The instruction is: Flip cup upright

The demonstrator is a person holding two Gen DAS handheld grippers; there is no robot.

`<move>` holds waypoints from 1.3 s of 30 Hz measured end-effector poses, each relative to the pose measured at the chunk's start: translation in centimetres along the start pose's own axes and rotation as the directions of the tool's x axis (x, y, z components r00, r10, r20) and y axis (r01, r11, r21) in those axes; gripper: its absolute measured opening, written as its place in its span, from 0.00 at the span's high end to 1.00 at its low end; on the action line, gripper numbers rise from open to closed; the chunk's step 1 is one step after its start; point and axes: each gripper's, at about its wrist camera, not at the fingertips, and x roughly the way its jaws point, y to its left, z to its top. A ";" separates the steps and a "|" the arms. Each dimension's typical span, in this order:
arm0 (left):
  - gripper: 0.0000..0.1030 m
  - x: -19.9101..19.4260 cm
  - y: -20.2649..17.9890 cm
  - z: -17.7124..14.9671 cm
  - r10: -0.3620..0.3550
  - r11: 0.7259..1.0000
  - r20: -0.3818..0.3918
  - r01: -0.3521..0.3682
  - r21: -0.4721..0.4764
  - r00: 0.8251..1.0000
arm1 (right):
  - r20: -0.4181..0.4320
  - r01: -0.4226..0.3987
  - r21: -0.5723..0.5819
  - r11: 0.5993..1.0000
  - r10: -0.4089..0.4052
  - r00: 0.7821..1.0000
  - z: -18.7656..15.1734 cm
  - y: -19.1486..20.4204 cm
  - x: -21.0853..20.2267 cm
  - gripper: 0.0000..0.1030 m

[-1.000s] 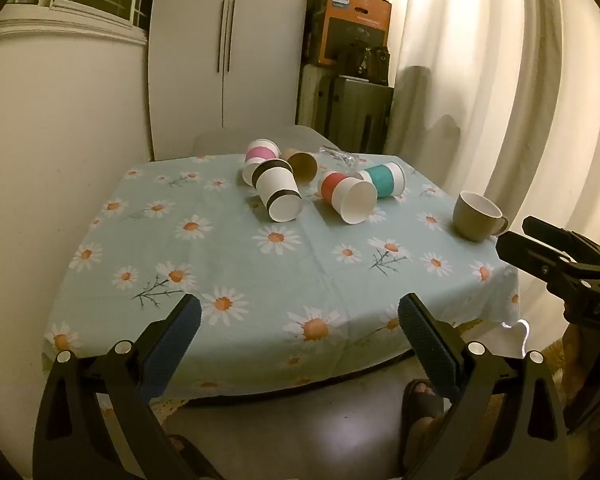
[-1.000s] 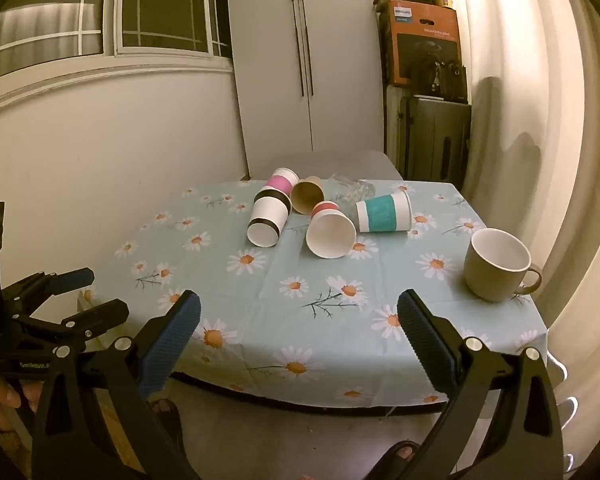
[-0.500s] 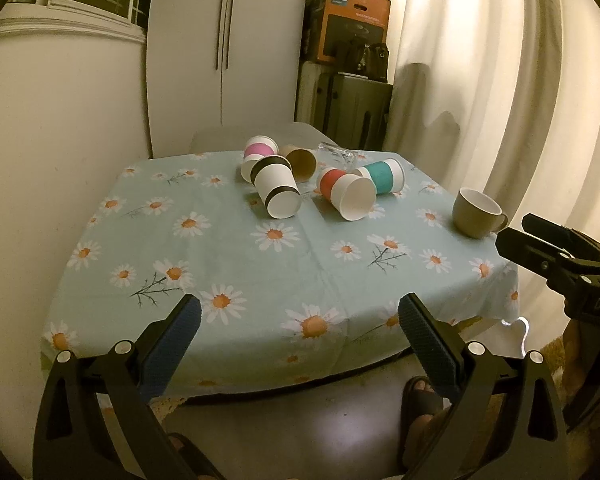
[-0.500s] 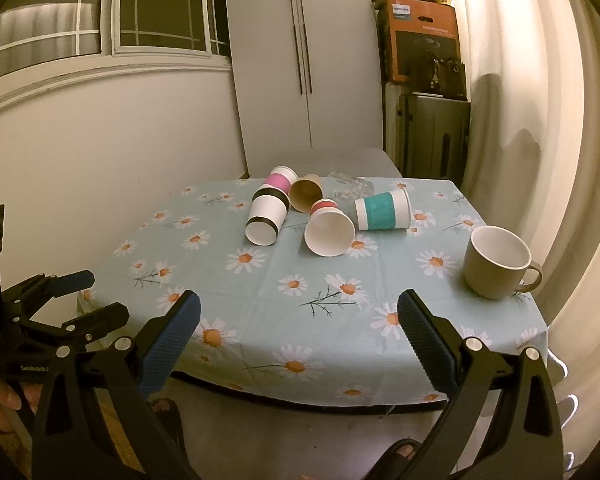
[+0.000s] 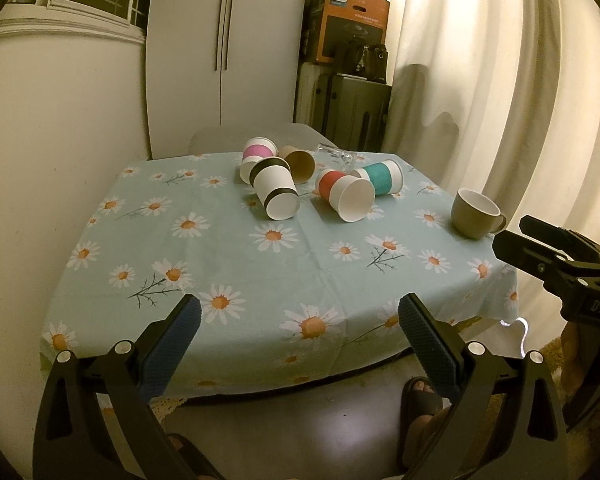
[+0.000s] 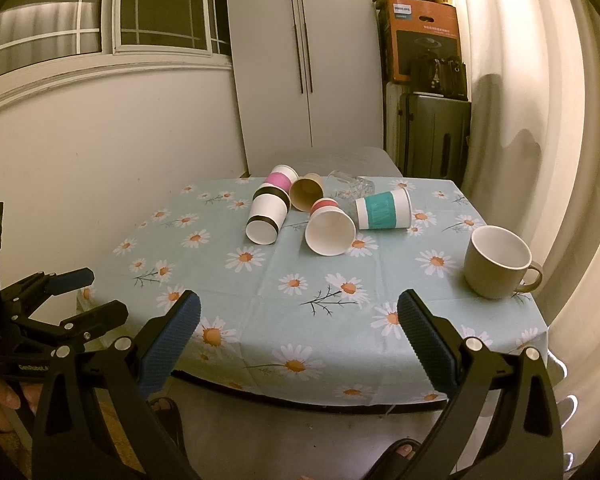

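Observation:
Several paper cups lie on their sides at the far middle of the table: a black-banded one (image 5: 275,192) (image 6: 267,216), a pink-banded one (image 5: 256,155) (image 6: 281,179), a brown one (image 5: 299,163) (image 6: 307,196), a red-banded one (image 5: 345,195) (image 6: 329,227) and a teal-banded one (image 5: 381,176) (image 6: 384,211). A clear glass (image 6: 350,188) lies behind them. My left gripper (image 5: 299,322) is open and empty before the table's near edge. My right gripper (image 6: 299,322) is open and empty too, off the near edge.
A beige mug (image 5: 475,213) (image 6: 498,261) stands upright at the table's right side. The table has a daisy-print cloth (image 5: 228,264). A wall is on the left, a curtain on the right, a cupboard and boxes behind. A sandalled foot (image 5: 420,394) is on the floor.
Both grippers have drifted slightly, so the table sits a little higher and farther in both views. The cups and mug have not moved.

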 end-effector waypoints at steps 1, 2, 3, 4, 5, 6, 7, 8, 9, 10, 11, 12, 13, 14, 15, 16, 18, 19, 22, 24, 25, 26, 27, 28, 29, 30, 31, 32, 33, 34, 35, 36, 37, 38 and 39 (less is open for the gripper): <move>0.06 0.0 0.0 0.0 0.000 1.000 0.000 0.000 0.000 1.000 | 0.000 -0.001 0.000 1.000 0.001 1.000 0.0 0.0 0.0 0.05; 0.06 0.0 0.0 0.0 0.000 1.000 -0.001 0.000 0.000 1.000 | -0.001 -0.001 0.000 1.000 0.001 1.000 0.0 0.0 0.1 0.05; 0.06 0.0 0.0 0.0 0.000 1.000 -0.002 0.000 0.000 1.000 | -0.002 0.001 0.000 1.000 -0.001 1.000 0.0 0.0 0.0 0.05; 0.06 0.0 0.0 0.0 -0.002 1.000 -0.003 0.002 0.000 1.000 | -0.002 0.000 0.000 1.000 0.000 1.000 0.1 0.0 0.0 0.05; 0.06 0.0 -0.1 0.0 -0.004 1.000 -0.004 0.004 0.001 1.000 | -0.002 0.000 0.000 1.000 0.000 1.000 0.1 0.0 0.0 0.05; 0.06 -0.1 -0.2 0.0 -0.005 1.000 -0.004 0.005 0.002 1.000 | -0.002 0.001 -0.001 1.000 -0.001 1.000 0.0 0.0 0.1 0.05; 0.06 -0.2 -0.3 0.0 -0.004 1.000 -0.001 0.004 0.005 1.000 | -0.002 0.000 0.000 1.000 0.000 1.000 0.0 0.0 0.1 0.05; 0.06 -0.1 -0.2 0.0 -0.003 1.000 0.001 0.003 0.004 1.000 | -0.003 -0.001 0.001 1.000 0.001 1.000 0.0 0.0 0.1 0.05; 0.06 -0.1 -0.2 0.0 -0.003 1.000 0.002 0.003 0.004 1.000 | -0.003 0.000 0.000 1.000 0.000 1.000 0.0 0.0 0.1 0.05; 0.06 -0.1 -0.2 0.0 -0.004 1.000 0.002 0.004 0.002 1.000 | -0.004 0.001 -0.001 1.000 -0.001 1.000 0.0 0.0 0.1 0.05; 0.06 -0.1 -0.3 0.0 -0.004 1.000 -0.001 0.004 0.003 1.000 | -0.004 0.001 -0.001 1.000 -0.001 1.000 0.0 0.0 0.1 0.05; 0.06 -0.1 -0.3 0.0 -0.002 1.000 0.001 0.002 0.004 1.000 | -0.004 0.000 -0.001 1.000 0.000 1.000 -0.1 0.0 0.1 0.05; 0.06 -0.2 -0.3 0.0 -0.002 1.000 0.003 0.002 0.005 1.000 | -0.004 -0.002 0.000 1.000 0.002 1.000 0.0 0.0 0.1 0.05; 0.06 -0.2 -0.3 0.0 -0.004 1.000 0.004 0.004 0.005 1.000 | -0.004 0.000 -0.001 1.000 0.000 1.000 -0.1 0.0 0.1 0.05; 0.06 -0.1 -0.2 0.0 -0.005 1.000 0.003 0.005 0.004 1.000 | -0.004 0.000 -0.001 1.000 0.000 1.000 -0.1 0.0 0.1 0.05; 0.06 -0.1 -0.2 0.0 -0.005 1.000 0.001 0.005 0.005 1.000 | -0.004 -0.001 -0.001 1.000 0.001 1.000 -0.1 0.0 0.1 0.05; 0.06 -0.2 -0.3 0.0 -0.004 1.000 0.001 0.004 0.006 1.000 | -0.004 -0.001 0.000 1.000 0.001 1.000 -0.1 0.0 0.1 0.05; 0.06 -0.3 -0.3 0.0 -0.006 1.000 0.002 0.006 0.008 1.000 | -0.004 -0.001 0.000 1.000 0.001 1.000 -0.2 0.0 0.1 0.05; 0.06 -0.3 -0.3 0.0 -0.005 1.000 0.000 0.005 0.006 1.000 | -0.005 -0.001 -0.002 1.000 0.001 1.000 -0.1 0.0 0.1 0.05; 0.06 -0.3 -0.3 0.0 -0.006 1.000 0.003 0.006 0.006 1.000 | -0.005 0.000 -0.002 1.000 0.000 1.000 -0.1 0.0 0.1 0.05; 0.06 -0.3 -0.3 0.0 -0.006 1.000 0.002 0.006 0.006 1.000 | -0.006 -0.001 -0.002 1.000 0.001 1.000 -0.1 0.0 0.1 0.05; 0.06 -0.3 -0.3 0.0 -0.005 1.000 0.001 0.005 0.005 1.000 | -0.006 -0.001 -0.002 1.000 0.001 1.000 -0.1 0.0 0.1 0.05; 0.06 -0.2 -0.3 0.0 -0.006 1.000 0.000 0.006 0.006 1.000 | -0.006 0.000 -0.002 1.000 0.000 1.000 -0.1 0.0 0.1 0.05; 0.06 -0.3 -0.3 0.0 -0.005 1.000 0.001 0.005 0.006 1.000 | -0.006 0.000 -0.001 1.000 0.000 1.000 -0.1 0.0 0.1 0.05; 0.06 -0.3 -0.4 0.0 -0.005 1.000 0.002 0.005 0.006 1.000 | -0.006 0.000 -0.001 1.000 0.000 1.000 -0.1 0.0 0.1 0.05; 0.06 -0.3 -0.4 0.0 -0.006 1.000 0.002 0.006 0.007 1.000 | -0.006 0.000 -0.001 1.000 0.000 1.000 -0.1 0.0 0.1 0.05; 0.06 -0.4 -0.5 0.0 -0.006 1.000 0.001 0.006 0.006 1.000 | -0.006 0.001 -0.001 1.000 -0.001 1.000 -0.2 0.1 0.2 0.05; 0.06 -0.3 -0.4 0.0 -0.005 1.000 0.001 0.005 0.006 1.000 | -0.007 0.001 -0.002 1.000 -0.001 1.000 -0.1 0.1 0.1 0.05; 0.06 -0.3 -0.4 0.0 -0.006 1.000 0.002 0.006 0.007 1.000 | -0.007 0.000 -0.002 1.000 0.000 1.000 -0.2 0.1 0.2 0.05; 0.06 -0.4 -0.4 0.0 -0.006 1.000 0.002 0.006 0.007 1.000 | -0.007 0.001 -0.002 1.000 -0.001 1.000 -0.1 0.1 0.1 0.05; 0.06 -0.3 -0.4 0.0 -0.005 1.000 0.002 0.005 0.006 1.000 | -0.007 0.001 -0.002 1.000 -0.001 1.000 -0.1 0.1 0.2 0.05; 0.06 -0.3 -0.4 0.0 -0.004 1.000 0.003 0.004 0.005 1.000 | -0.008 0.001 -0.002 1.000 -0.001 1.000 -0.1 0.1 0.2 0.05; 0.06 -0.4 -0.4 0.0 -0.004 1.000 0.005 0.004 0.004 1.000 | -0.008 0.000 -0.002 1.000 0.000 1.000 -0.1 0.0 0.2 0.05; 0.06 -0.3 -0.4 0.1 -0.008 1.000 0.002 0.008 0.004 1.000 | -0.008 0.000 -0.001 1.000 0.000 1.000 -0.2 0.0 0.2 0.05; 0.06 -0.3 -0.4 0.1 -0.006 1.000 0.001 0.006 0.004 1.000 | -0.008 0.001 -0.002 1.000 -0.001 1.000 -0.3 0.0 0.2 0.05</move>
